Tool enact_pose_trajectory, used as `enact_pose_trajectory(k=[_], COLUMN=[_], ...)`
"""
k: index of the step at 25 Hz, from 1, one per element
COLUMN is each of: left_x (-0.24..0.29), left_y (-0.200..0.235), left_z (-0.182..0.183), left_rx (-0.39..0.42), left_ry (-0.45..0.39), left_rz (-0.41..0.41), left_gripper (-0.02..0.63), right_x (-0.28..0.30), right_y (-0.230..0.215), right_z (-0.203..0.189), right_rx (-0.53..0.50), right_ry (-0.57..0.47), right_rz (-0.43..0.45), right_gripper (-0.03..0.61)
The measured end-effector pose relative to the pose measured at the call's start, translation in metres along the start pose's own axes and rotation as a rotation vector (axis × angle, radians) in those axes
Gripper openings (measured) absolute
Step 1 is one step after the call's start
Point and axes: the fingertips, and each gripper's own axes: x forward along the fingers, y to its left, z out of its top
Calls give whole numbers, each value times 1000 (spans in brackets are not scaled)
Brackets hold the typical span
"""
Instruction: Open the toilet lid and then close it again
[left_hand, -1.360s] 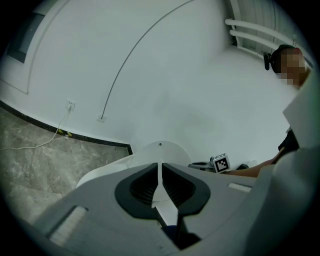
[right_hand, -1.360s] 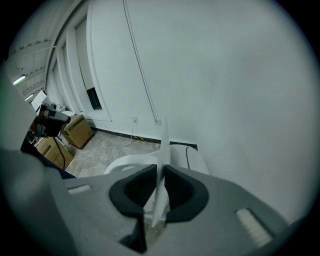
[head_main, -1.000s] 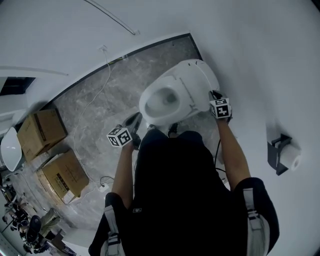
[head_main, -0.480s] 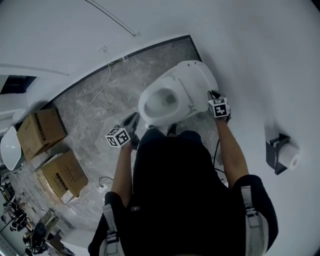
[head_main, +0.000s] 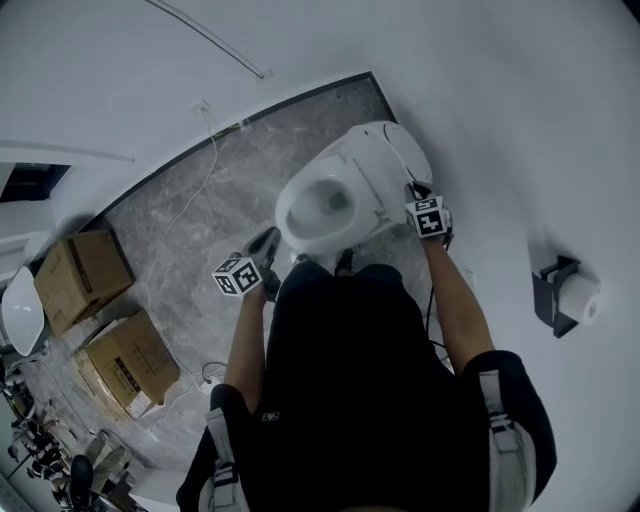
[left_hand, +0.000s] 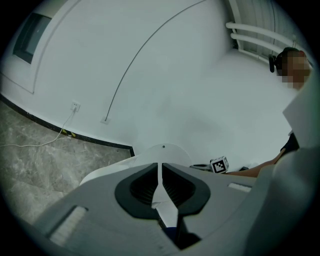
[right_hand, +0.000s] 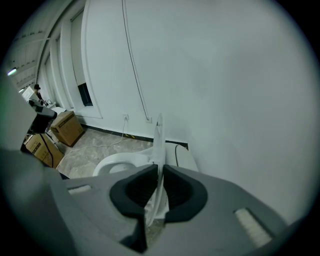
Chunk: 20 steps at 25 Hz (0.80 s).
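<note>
The white toilet's bowl (head_main: 328, 205) lies uncovered, and its lid (head_main: 398, 160) stands raised near the wall. My right gripper (head_main: 411, 190) is at the lid's right edge. In the right gripper view the lid (right_hand: 159, 135) runs edge-on between the pads of that gripper (right_hand: 160, 187), which is shut on it; its jaws have just been opening a little, with the lid's edge still between them. My left gripper (head_main: 266, 243) hangs shut and empty by the bowl's front left. Past its jaws (left_hand: 161, 186) in the left gripper view the lid (left_hand: 163, 151) shows.
Two cardboard boxes (head_main: 83, 275) (head_main: 125, 360) stand on the grey stone floor at the left. A thin white cable (head_main: 180, 215) runs from a wall socket across the floor. A toilet-roll holder (head_main: 562, 292) hangs on the right wall, close to my right arm.
My right gripper has shifted slightly to the left in the head view, with the lid's edge still in it. The left gripper has kept its place.
</note>
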Motion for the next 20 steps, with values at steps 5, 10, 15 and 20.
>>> enact_pose_trajectory(k=[5, 10, 15, 20], left_x=[-4, -12, -21, -30], left_y=[5, 13, 27, 40], left_z=[-2, 2, 7, 8], left_rx=[-7, -9, -15, -22], left_ry=[4, 12, 16, 35], left_rz=[-13, -33, -54, -72], left_gripper=[34, 34, 34, 34], right_x=[-2, -5, -6, -4], right_y=[16, 39, 66, 90], right_z=[1, 2, 5, 4], right_rx=[-15, -30, -36, -34], right_ry=[0, 4, 16, 35], right_rz=[-5, -14, -13, -15], right_gripper=[37, 41, 46, 49])
